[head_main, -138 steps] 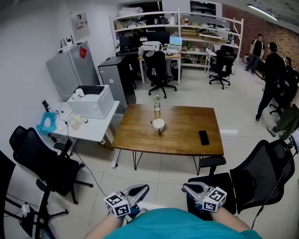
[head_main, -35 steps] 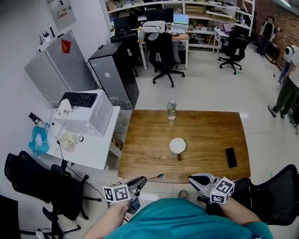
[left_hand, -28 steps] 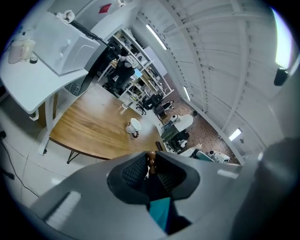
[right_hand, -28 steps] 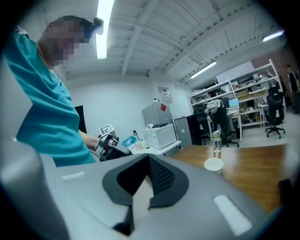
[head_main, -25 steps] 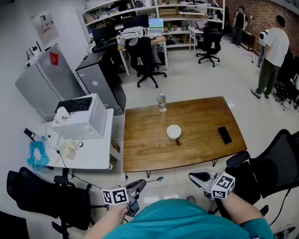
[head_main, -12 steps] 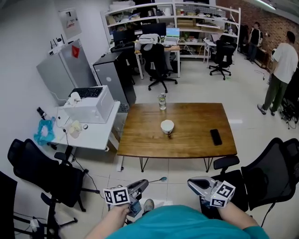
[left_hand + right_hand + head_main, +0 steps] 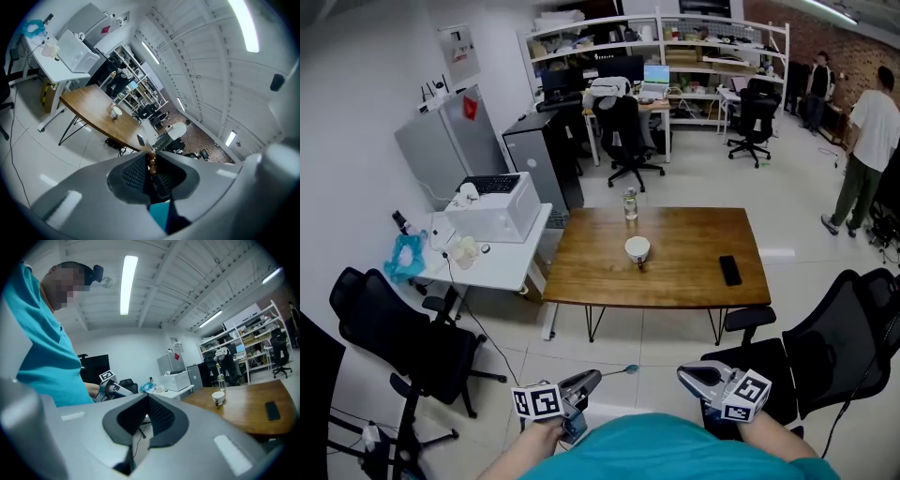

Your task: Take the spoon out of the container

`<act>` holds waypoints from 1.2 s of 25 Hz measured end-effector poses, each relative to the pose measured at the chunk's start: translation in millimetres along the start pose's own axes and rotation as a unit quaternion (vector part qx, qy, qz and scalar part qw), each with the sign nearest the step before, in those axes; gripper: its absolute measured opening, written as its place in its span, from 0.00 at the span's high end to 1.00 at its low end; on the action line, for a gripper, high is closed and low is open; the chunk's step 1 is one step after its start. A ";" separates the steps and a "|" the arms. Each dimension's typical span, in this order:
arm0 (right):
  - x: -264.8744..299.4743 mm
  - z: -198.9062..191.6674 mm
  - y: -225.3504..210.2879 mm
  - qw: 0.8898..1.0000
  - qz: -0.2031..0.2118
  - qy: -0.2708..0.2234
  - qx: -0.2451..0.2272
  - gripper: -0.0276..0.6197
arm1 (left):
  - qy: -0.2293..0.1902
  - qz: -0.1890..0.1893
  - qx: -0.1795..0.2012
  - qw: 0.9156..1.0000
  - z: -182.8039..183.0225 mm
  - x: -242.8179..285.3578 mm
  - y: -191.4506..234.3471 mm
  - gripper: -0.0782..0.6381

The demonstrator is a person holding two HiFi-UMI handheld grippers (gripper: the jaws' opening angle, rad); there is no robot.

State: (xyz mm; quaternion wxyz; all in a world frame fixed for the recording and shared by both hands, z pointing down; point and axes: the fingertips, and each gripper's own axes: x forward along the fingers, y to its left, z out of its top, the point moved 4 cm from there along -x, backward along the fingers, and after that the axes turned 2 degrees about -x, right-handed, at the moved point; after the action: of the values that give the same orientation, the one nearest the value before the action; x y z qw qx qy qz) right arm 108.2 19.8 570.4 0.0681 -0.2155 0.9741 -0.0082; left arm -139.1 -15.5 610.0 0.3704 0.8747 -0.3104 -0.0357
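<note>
The white container (image 7: 637, 248) stands in the middle of the wooden table (image 7: 675, 281), far ahead of me; it also shows small in the left gripper view (image 7: 115, 112) and the right gripper view (image 7: 218, 397). My left gripper (image 7: 592, 378) is low by my body, shut on the spoon (image 7: 628, 369), whose bowl sticks out past the tips. In the left gripper view the spoon's brown beaded handle (image 7: 151, 164) sits between the pads of the left gripper (image 7: 151, 158). My right gripper (image 7: 682, 373) hangs beside it, its jaws together with nothing in them; they also meet in its own view (image 7: 149, 398).
A bottle (image 7: 630, 203) and a black phone (image 7: 729, 270) are on the table. A white side desk with a printer (image 7: 495, 208) stands at the left. Black office chairs flank me at left (image 7: 403, 337) and right (image 7: 844, 342). People (image 7: 865, 141) stand at the far right.
In the earliest frame the left gripper held no spoon; since then it carries one. Over the last second the view has drawn back from the table; both grippers stay as they were.
</note>
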 end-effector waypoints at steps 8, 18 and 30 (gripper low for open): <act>49.4 -9.9 75.9 0.999 -0.049 0.010 0.001 0.95 | 0.007 -0.023 0.036 0.999 7.2 -101.6 14.2 0.82; 120.1 -27.0 119.9 0.998 -0.058 0.012 0.024 0.95 | 0.001 -0.040 0.014 0.999 27.9 -164.6 53.9 0.82; 115.7 -25.2 117.9 0.998 -0.053 0.008 0.033 0.95 | -0.003 -0.044 0.013 0.999 21.1 -168.3 40.2 0.82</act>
State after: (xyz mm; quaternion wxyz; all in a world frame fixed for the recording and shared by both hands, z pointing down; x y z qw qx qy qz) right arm -48.5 77.6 575.1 0.0666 -0.2647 0.9609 -0.0462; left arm -301.5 45.8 593.5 0.3561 0.8922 -0.2731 -0.0504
